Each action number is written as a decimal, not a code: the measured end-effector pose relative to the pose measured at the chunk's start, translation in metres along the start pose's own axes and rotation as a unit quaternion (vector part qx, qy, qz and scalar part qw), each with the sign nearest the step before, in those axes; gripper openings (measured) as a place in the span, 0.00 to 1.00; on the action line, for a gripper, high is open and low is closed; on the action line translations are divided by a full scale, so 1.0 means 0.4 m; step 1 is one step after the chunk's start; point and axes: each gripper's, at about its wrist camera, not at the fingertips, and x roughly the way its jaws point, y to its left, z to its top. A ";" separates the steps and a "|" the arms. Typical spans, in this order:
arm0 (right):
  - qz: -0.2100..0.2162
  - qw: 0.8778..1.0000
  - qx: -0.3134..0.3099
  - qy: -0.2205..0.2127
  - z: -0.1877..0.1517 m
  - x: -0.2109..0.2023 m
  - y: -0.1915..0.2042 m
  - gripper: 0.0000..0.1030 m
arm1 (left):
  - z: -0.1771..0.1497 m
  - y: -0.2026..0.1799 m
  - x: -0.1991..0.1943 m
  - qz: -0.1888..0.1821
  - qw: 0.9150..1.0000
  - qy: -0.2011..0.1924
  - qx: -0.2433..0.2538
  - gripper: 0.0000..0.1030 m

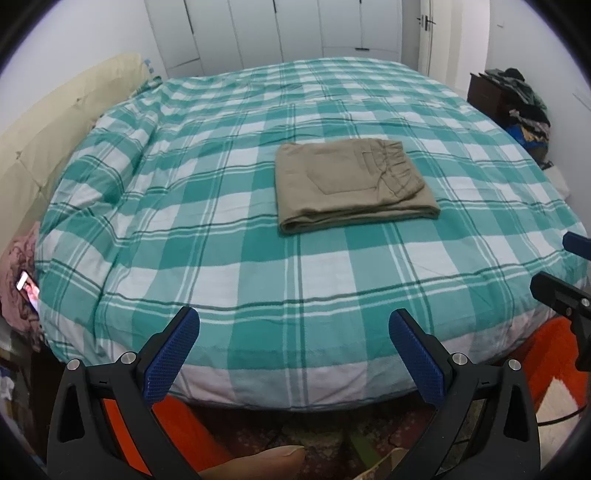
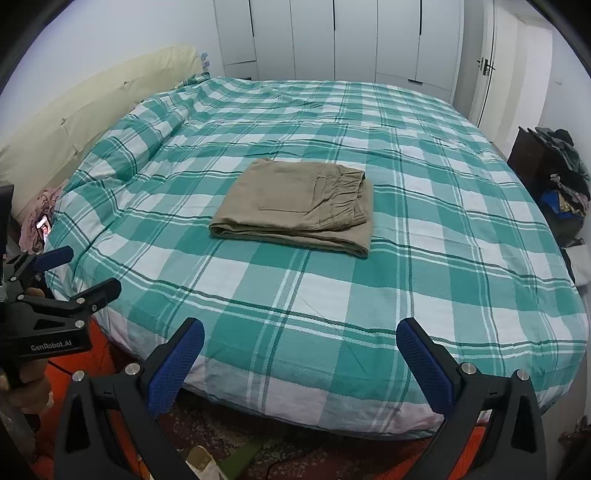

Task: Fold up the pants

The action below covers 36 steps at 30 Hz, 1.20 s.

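Observation:
Khaki pants [image 1: 349,182] lie folded into a neat rectangle on the teal and white checked bed cover [image 1: 221,229], waistband at the right end. They show in the right wrist view too [image 2: 299,206]. My left gripper [image 1: 294,332] is open and empty, held back over the bed's near edge, well short of the pants. My right gripper [image 2: 300,341] is open and empty, also back at the near edge. The right gripper shows at the right edge of the left wrist view [image 1: 565,269], and the left gripper at the left edge of the right wrist view [image 2: 79,271].
A cream headboard [image 1: 55,125] runs along the left. A phone [image 1: 27,286] lies on pink cloth beside the bed. A dark cabinet with piled clothes [image 1: 517,99] stands at the right. White wardrobe doors [image 1: 277,29] line the far wall. An orange rug [image 1: 554,343] covers the floor.

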 end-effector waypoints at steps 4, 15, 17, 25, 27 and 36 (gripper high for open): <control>0.004 1.000 -0.001 0.004 0.005 -0.017 0.004 1.00 | -0.002 -0.009 -0.010 -0.004 1.000 0.005 0.008 0.99; 0.014 0.999 -0.011 0.033 -0.013 -0.041 0.027 1.00 | -0.020 -0.006 -0.018 -0.010 1.000 0.019 0.010 0.99; 0.010 0.999 -0.016 0.037 -0.019 -0.042 0.034 1.00 | -0.020 -0.006 -0.019 -0.011 1.000 0.020 0.012 0.99; 0.007 0.998 -0.021 0.051 -0.031 -0.032 0.045 1.00 | -0.019 -0.009 -0.039 -0.011 1.000 0.009 0.015 0.99; 0.008 0.998 -0.023 0.050 -0.030 -0.035 0.048 1.00 | -0.018 -0.009 -0.038 -0.011 1.000 0.009 0.014 0.99; 0.008 0.999 -0.023 0.042 -0.022 -0.054 0.057 1.00 | -0.021 -0.008 -0.034 -0.005 1.000 0.016 0.013 0.99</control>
